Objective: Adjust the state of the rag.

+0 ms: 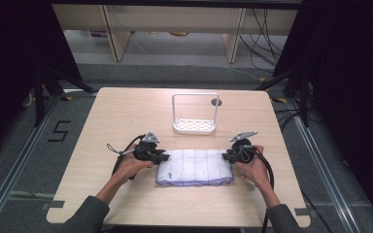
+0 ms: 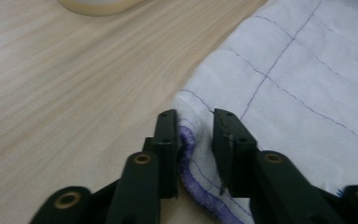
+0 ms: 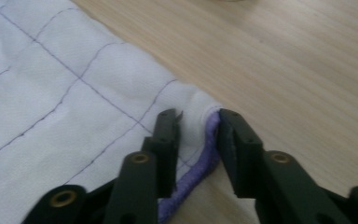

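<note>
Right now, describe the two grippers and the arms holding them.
Both the left gripper and the right gripper are black, each topped by a grey three-cornered plate and trailing a black cable. Close up, the fingers are flat black bars with small screws, joined to the links behind them by brass-coloured pivots. The person wears dark grey-green sleeves.
</note>
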A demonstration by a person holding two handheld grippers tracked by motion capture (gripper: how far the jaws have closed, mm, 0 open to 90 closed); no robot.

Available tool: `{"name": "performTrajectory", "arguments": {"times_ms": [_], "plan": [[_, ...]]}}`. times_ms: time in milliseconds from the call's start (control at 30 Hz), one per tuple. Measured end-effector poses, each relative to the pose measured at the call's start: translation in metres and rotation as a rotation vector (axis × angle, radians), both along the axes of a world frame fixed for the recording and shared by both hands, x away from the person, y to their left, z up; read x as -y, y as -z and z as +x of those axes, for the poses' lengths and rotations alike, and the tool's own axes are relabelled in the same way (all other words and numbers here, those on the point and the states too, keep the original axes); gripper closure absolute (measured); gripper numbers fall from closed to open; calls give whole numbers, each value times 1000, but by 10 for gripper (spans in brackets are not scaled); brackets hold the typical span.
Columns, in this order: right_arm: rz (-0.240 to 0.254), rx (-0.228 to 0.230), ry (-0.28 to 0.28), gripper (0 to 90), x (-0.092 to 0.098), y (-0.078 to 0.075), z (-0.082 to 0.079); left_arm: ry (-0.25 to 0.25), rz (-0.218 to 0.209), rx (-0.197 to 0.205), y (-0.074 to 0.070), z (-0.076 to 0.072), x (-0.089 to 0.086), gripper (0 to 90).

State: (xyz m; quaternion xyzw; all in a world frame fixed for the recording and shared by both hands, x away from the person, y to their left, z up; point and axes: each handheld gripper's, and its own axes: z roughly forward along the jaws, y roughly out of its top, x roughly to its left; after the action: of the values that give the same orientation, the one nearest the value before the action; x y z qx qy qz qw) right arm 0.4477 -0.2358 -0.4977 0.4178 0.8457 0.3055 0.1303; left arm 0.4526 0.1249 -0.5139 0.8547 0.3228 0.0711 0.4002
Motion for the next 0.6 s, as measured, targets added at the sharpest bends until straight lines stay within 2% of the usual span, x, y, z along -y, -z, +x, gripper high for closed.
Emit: {"name": "performTrajectory", "arguments": {"times_ms": [33,100,200,233,267,300,333,367,400,433,500,533,600], "plan": [[3,-20,-7,765,1,-1,0,10,5,1,0,-3,0,753],[6,-19,-15,815,0,-1,1,29,16,12,-1,-8,-1,778],[11,-26,-16,853,-1,-2,1,43,8,15,-1,-18,0,805],[27,-21,-10,856,-2,-1,2,48,13,16,-2,-21,-1,809],[10,-19,-17,859,-2,-1,3,64,27,19,-3,-25,-1,812],[25,-32,-20,861,-3,-2,4,75,32,16,-4,-29,-2,813],[36,-34,-7,863,-4,-1,4,74,21,17,-4,-33,-2,813],[33,-21,-14,863,-5,0,6,88,24,17,-5,-37,-3,814],[31,-19,-17,865,-6,0,7,82,8,19,-5,-42,-2,815],[38,-28,-18,866,-8,-1,8,85,8,22,-6,-47,-2,815],[31,-26,-28,868,-12,-2,10,88,4,22,-7,-55,-3,815],[17,-15,-38,868,-15,-2,13,99,23,24,-7,-58,-4,815],[12,-33,-50,868,-19,-3,17,103,26,27,-7,-65,-3,815]]}}
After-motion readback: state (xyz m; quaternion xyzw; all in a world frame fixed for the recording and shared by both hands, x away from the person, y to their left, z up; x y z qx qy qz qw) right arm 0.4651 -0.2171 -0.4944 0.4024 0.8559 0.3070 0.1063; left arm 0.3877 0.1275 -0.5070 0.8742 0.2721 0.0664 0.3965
